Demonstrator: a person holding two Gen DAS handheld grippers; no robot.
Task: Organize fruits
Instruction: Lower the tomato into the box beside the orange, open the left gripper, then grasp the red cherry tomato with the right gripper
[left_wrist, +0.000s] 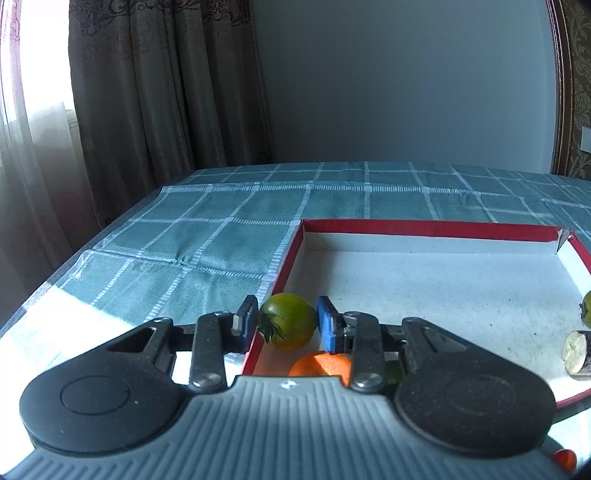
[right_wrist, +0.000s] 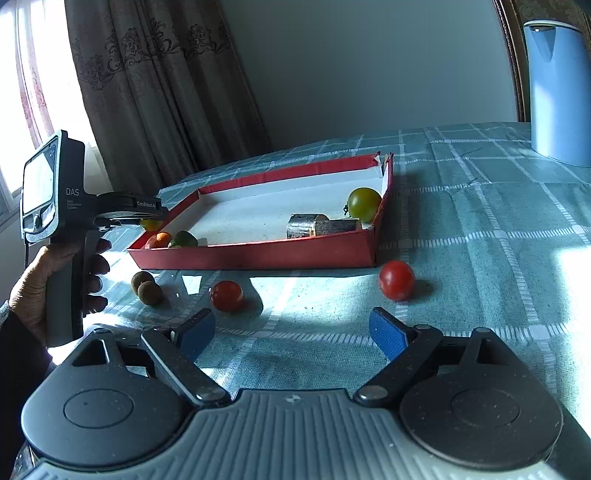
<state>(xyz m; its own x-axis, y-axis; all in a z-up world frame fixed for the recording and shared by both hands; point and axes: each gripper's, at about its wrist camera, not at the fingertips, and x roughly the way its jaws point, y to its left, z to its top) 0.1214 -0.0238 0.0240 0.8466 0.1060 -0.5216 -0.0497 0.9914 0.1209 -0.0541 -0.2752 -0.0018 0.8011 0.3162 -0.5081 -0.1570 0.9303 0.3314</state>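
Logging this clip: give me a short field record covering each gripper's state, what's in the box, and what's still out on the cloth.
left gripper: shut on a green tomato, above the near left corner of the red box
right gripper: open, empty, over the checked cloth
in box: second green tomato, two short cut pieces, orange fruit, green fruit
outside box: two red tomatoes, two small brown fruits
background: blue jug, curtain

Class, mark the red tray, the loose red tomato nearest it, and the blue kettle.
red tray (right_wrist: 258, 254), right wrist view, near outer wall.
red tomato (right_wrist: 396, 279), right wrist view, middle of skin.
blue kettle (right_wrist: 559, 92), right wrist view, body.
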